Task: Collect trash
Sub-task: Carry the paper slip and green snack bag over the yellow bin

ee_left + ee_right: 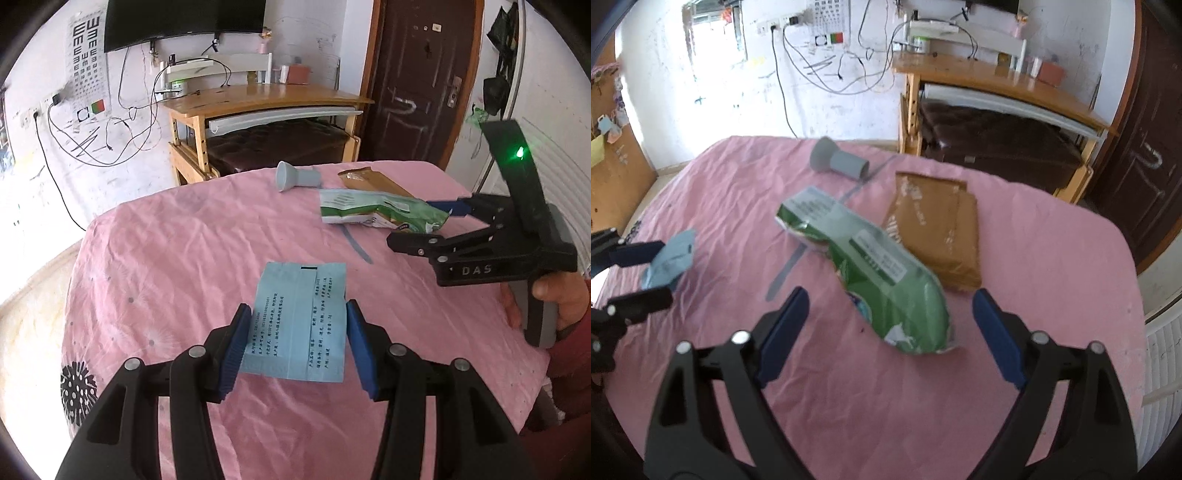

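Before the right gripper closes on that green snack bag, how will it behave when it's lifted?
The green snack bag looks crinkled and torn open at one end, so it is probably light and floppy and will likely crush between the right gripper pads. Its glossy film may slip. Held by one end, the rest will probably droop.

Wrinkled pink cloth (184, 258) bears a matt blue paper packet (299, 321) and a glossy green wrapper (882, 273).
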Available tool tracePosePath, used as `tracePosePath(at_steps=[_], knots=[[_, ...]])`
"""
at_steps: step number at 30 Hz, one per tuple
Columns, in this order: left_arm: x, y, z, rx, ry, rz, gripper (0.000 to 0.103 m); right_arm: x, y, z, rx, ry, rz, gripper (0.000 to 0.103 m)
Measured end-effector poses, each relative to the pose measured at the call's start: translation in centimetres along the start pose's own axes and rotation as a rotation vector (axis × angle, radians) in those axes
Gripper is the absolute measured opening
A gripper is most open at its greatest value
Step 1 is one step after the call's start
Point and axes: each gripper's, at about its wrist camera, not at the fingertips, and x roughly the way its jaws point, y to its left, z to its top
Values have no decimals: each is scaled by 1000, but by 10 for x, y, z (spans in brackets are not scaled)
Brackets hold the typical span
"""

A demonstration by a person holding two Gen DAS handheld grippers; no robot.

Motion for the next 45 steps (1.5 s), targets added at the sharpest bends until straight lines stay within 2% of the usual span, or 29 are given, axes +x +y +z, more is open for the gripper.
tracePosePath(at_steps=[5,8,14,19,25,38,45], knots=[[1,0,-3,-7,-1,-9,48,-1,2,-4,-4,25,16,52],[1,0,-3,-10,-2,-12,48,-6,6,-8,-21,31,18,44],[2,2,-3,-19,-3,-7,48,-16,13,-17,-39,25,34,41],[-3,1,-4,-22,-15,7,48,-32,5,-19,4,-19,28,41],[-14,-7,3,-9,-47,29,48,-56,-16,-23,63,-83,-35,41],[-38,-55,32,71,-120,26,48,-88,-65,-38,187,-165,-68,41],[-39,-100,51,143,-155,1,48,-104,-92,-49,256,-206,-85,41]])
